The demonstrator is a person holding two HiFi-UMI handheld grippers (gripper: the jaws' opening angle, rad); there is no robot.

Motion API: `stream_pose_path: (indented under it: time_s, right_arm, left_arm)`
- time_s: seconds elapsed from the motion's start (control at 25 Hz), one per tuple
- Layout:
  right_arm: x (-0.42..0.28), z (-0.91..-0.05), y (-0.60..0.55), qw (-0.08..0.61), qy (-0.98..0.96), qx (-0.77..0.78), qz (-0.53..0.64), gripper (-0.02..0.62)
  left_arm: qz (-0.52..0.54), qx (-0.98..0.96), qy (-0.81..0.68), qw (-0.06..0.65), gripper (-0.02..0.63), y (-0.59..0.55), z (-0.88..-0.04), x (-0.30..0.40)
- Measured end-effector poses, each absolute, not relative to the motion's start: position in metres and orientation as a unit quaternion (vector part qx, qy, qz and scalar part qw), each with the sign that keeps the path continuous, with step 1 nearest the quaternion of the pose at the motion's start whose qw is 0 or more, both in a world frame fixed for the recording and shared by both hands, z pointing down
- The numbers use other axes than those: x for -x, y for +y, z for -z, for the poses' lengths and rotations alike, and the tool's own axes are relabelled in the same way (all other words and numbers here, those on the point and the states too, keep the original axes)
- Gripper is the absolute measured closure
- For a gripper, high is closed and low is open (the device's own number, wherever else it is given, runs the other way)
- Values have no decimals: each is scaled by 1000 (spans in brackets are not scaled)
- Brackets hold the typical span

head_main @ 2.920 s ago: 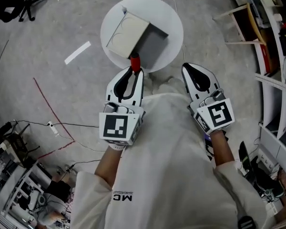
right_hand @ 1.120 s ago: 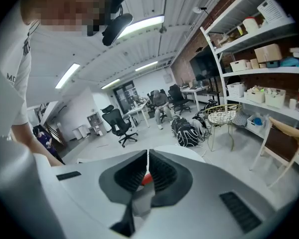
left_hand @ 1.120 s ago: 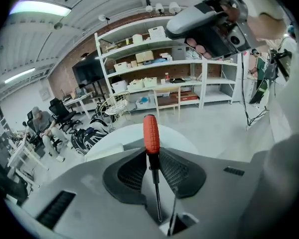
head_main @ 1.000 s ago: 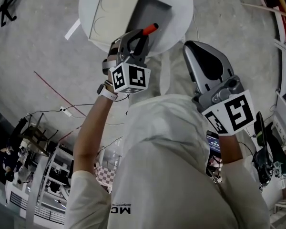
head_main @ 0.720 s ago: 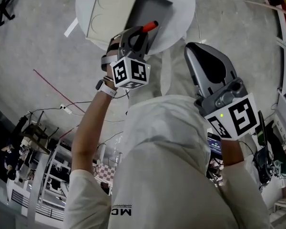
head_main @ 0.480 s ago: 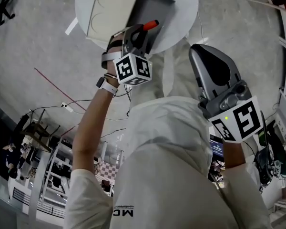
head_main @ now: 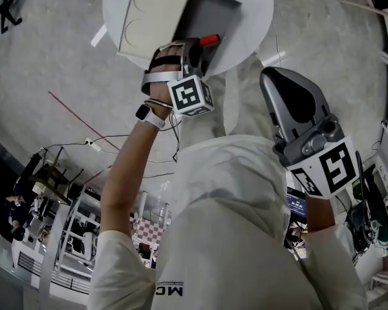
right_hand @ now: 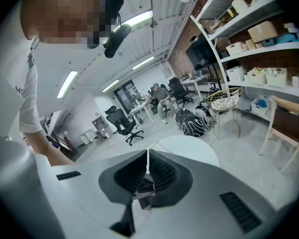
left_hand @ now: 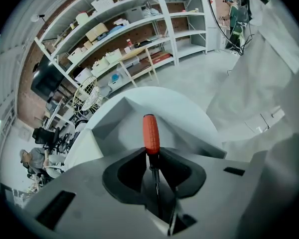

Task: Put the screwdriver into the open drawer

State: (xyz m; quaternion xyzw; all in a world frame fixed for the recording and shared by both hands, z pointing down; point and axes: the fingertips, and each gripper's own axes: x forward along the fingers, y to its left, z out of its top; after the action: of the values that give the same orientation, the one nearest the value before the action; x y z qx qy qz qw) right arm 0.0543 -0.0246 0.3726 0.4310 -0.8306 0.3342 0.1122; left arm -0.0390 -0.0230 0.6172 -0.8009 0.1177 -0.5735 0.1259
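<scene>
My left gripper is shut on the screwdriver's dark shaft, and the orange-red handle sticks out past the jaws over the near edge of the open grey drawer. The drawer is pulled out of a beige cabinet on the round white table. In the left gripper view the handle points up from the left gripper towards the drawer. My right gripper is held back by my chest, and in its own view the right gripper is shut with nothing in it.
The table stands on a grey concrete floor. Shelving racks line the wall behind it. A second round white table, office chairs and a wooden chair show in the right gripper view.
My left arm has reached up and forward, carrying the screwdriver from in front of the table to the drawer's near edge; its handle now lies lower. The right gripper stays shut by my chest.
</scene>
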Motion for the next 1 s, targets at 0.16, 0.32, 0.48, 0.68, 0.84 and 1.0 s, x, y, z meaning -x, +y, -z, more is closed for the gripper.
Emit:
stream_pose_path:
  time_s: [0.16, 0.32, 0.48, 0.68, 0.84, 1.0]
  right_arm:
    - [-56, -380, -24, 114, -828, -432, -339, 522]
    - [-55, -382, -24, 114, -826, -432, -343, 522]
    - [-61, -384, -24, 112, -825, -435, -344, 522]
    - [-66, -384, -24, 113, -823, -437, -345, 522]
    - [-69, -385, -24, 113, -822, -438, -346, 522]
    - [-71, -387, -25, 112, -822, -438, -346, 522]
  left_arm:
    - [602, 782, 99, 125, 524, -18, -632, 42]
    - [620, 769, 85, 129, 523, -18, -637, 47]
    - [630, 761, 72, 134, 523, -15, -641, 46]
    - [647, 750, 57, 126, 522, -15, -647, 45]
    - [652, 746, 55, 123, 522, -14, -649, 45]
    - [657, 742, 55, 125, 522, -13, -654, 42]
